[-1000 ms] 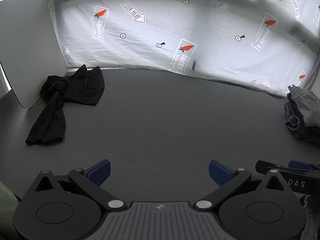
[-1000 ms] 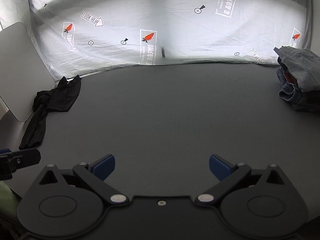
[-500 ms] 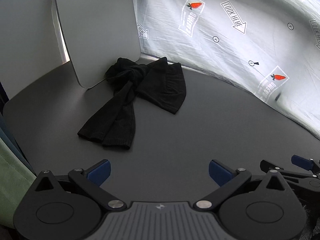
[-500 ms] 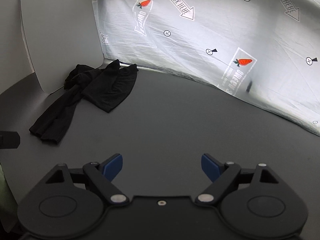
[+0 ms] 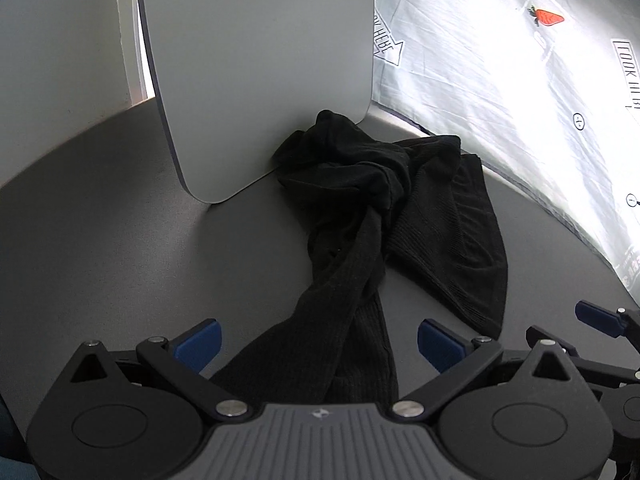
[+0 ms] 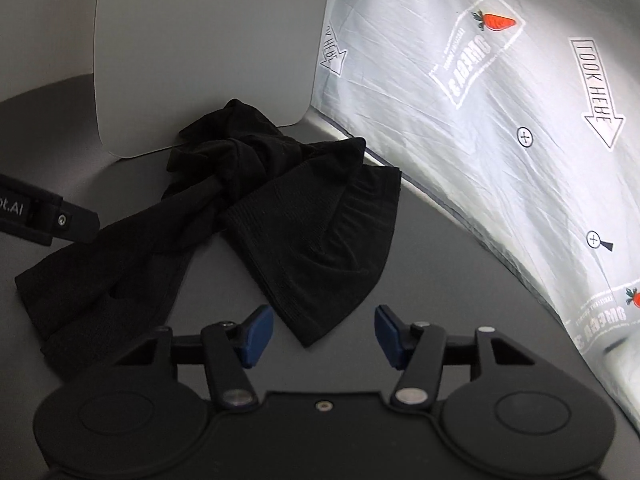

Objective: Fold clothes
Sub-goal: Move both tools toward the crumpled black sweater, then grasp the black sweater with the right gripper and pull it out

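**Both grippers over the black garment**

We see the crumpled black knit garment point(image 5: 404, 216) on the dark grey table point(image 5: 120, 248), bunched against the white rounded panel point(image 5: 256, 72). Our left gripper point(image 5: 318, 346) stands wide open over its long end. Our right gripper point(image 6: 323, 334) has just been closing, nothing pinched yet, beside the garment's corner.

The near end of the black garment point(image 5: 352, 280) runs under the left gripper point(image 5: 318, 342) body, so its hem is hidden there. The white board point(image 5: 256, 72) is cut off by the top edge. Only one tip of the right gripper point(image 5: 600, 318) shows at the left wrist view's right edge.
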Motion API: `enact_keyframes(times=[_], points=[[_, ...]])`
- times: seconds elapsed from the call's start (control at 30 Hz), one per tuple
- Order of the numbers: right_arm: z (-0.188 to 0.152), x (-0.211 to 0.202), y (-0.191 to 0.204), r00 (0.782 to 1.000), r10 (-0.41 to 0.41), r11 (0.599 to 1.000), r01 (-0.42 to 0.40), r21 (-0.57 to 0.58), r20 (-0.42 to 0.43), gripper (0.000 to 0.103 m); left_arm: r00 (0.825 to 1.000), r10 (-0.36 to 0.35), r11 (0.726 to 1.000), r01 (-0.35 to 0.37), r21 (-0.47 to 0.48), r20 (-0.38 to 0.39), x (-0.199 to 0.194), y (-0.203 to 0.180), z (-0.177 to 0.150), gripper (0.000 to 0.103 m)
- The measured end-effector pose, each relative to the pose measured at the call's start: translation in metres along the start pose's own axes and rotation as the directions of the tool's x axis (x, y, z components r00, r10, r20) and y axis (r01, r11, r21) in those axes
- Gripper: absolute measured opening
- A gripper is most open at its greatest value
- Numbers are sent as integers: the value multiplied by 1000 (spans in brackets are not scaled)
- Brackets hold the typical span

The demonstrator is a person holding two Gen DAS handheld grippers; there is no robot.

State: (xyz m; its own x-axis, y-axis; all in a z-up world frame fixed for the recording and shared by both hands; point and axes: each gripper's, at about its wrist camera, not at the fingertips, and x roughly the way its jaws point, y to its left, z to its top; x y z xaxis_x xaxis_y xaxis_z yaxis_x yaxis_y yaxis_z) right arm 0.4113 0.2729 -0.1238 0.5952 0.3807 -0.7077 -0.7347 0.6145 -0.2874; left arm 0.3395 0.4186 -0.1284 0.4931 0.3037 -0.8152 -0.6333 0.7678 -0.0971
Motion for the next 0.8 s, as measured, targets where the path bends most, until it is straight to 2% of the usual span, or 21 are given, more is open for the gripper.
enact_keyframes(times=[0.07,0.2,0.33,0.37,0.4,0.43,0.5,0.6,0.63,0.73,0.8], points=[[15,28,9,999,50,998,-50,-38,-8,54,999,41,999,-41,0,-11,20,4,9,103],[36,90,27,988,140,983,-147,-106,-70,54,997,75,996,-77,-43,-33,46,17,25,103],[45,130,35,991,106,981,-118,-151,-84,53,995,86,994,-90,-68,-54,60,20,35,103],[47,132,34,992,102,983,-111,-149,-67,46,995,88,994,-91,-61,-54,60,19,36,103],[49,134,33,994,97,984,-104,-148,-51,33,994,91,994,-93,-52,-53,59,16,37,103],[50,137,33,995,84,984,-92,-154,-60,13,994,95,994,-97,-43,-49,58,14,37,103],[48,128,31,998,63,985,-65,-163,-17,8,994,101,994,-102,-33,-39,51,8,37,103],[39,101,21,999,-21,984,29,-175,48,7,996,84,996,-84,-21,-8,33,-5,35,103],[32,85,9,995,-71,982,83,-170,75,6,997,74,997,-74,-11,3,26,-9,34,103],[9,36,-36,975,-200,973,209,-99,101,3,998,41,998,-44,50,50,2,-31,27,103],[-16,-2,-71,947,-305,951,308,-21,100,1,997,12,995,-19,93,81,-15,-45,18,103]])
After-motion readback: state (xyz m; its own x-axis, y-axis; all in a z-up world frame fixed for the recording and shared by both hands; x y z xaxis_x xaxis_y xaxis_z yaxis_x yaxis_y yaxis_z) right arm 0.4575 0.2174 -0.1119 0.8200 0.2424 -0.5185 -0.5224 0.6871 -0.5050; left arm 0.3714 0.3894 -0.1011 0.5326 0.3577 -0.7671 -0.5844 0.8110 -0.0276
